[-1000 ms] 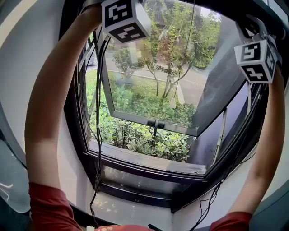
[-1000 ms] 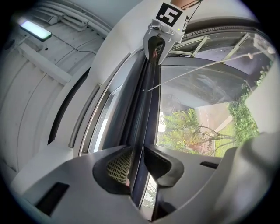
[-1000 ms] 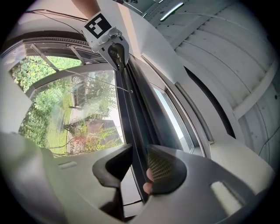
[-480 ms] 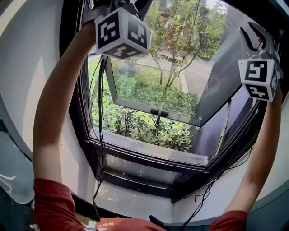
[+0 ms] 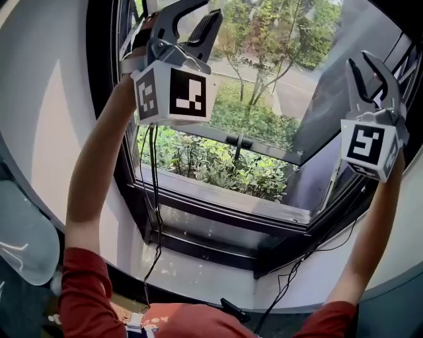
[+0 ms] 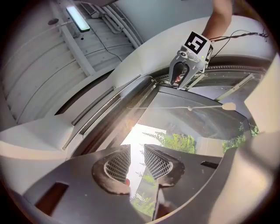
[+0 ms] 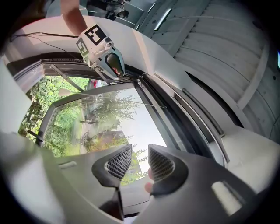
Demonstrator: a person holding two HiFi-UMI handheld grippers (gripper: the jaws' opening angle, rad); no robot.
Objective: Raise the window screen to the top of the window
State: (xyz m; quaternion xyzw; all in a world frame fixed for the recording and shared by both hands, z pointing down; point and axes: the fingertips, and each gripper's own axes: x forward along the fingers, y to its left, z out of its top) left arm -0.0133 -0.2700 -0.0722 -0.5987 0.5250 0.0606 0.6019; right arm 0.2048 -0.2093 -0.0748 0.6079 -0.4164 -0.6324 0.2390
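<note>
One dark-framed window [image 5: 218, 219], sash [image 5: 277, 99] ajar; white sill [image 5: 195, 276]

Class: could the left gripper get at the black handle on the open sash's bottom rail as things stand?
Probably yes. The left gripper is open and empty, held up before the window frame; the handle sits lower and farther out, with nothing between them. It would have to reach down and outward.

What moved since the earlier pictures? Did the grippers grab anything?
Both came down from the top of the window. The left gripper and right gripper sit lower in the head view, with jaws apart and nothing between them. No grab or release shows. The window sash stayed swung open.
</note>
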